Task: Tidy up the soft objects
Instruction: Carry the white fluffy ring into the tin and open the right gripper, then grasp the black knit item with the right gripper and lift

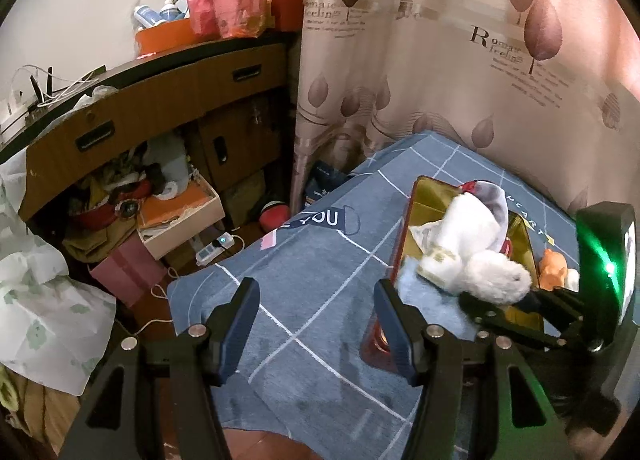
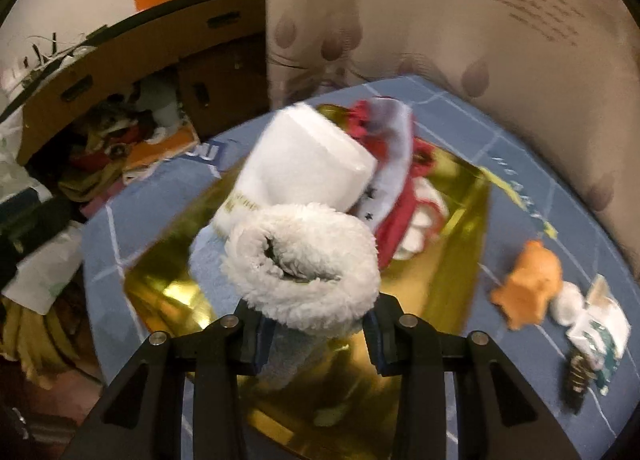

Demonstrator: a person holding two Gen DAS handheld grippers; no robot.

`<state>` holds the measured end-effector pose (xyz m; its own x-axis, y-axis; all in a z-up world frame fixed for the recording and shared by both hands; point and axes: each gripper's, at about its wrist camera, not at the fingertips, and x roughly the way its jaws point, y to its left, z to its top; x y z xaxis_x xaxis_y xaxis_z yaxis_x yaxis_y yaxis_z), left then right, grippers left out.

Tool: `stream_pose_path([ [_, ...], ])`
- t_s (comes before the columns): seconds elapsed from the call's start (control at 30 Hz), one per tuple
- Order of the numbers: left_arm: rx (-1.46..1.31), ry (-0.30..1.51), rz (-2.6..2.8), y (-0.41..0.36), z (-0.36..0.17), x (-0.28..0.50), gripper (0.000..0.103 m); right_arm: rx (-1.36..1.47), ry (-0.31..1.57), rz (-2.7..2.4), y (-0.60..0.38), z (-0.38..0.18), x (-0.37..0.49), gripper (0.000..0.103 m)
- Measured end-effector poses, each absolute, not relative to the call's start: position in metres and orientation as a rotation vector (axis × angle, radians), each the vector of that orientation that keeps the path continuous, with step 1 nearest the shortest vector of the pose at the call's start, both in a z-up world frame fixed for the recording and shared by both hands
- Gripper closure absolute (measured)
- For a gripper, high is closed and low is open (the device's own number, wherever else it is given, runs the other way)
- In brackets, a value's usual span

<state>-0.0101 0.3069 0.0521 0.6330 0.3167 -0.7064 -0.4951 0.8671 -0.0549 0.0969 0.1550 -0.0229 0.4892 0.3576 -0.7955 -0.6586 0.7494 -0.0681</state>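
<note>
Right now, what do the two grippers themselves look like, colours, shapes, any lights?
The left gripper and the right gripper share one build: black angular linkage arms with silver round pins and flat dark-blue finger pads. Seen from the left camera, the right unit's black housing carries a glowing green light. No sleeves or cables show.

Upper left: wooden desk [image 1: 160,99] with drawers, orange box [image 1: 160,35] and red plastic bag [image 1: 226,3] on top. Upper right: leaf-printed curtain [image 1: 440,59]. Lower left: white power strip [image 1: 214,250] on floor.
</note>
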Motion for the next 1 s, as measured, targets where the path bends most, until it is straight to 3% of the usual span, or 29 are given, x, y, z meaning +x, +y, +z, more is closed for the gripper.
stream_pose_path([
  [0.13,-0.251,0.755,0.473,0.308,0.050,-0.009,0.042,-0.420,0.859,0.655,0.168,-0.027,0.089,0.062],
  [0.27,-0.249,0.761,0.472,0.308,0.048,-0.008,0.042,-0.437,0.851,0.649,0.160,-0.027,0.083,0.048],
  [0.5,-0.231,0.770,0.458,0.301,0.044,-0.006,0.042,-0.319,0.797,0.685,0.105,0.004,0.069,0.033],
  [0.73,-0.192,0.791,0.434,0.285,0.037,-0.002,0.042,-0.229,0.755,0.589,0.027,0.022,0.073,0.033],
  [1.0,-0.155,0.799,0.398,0.269,0.034,0.002,0.042,-0.143,0.849,0.344,-0.069,-0.012,0.110,0.033],
])
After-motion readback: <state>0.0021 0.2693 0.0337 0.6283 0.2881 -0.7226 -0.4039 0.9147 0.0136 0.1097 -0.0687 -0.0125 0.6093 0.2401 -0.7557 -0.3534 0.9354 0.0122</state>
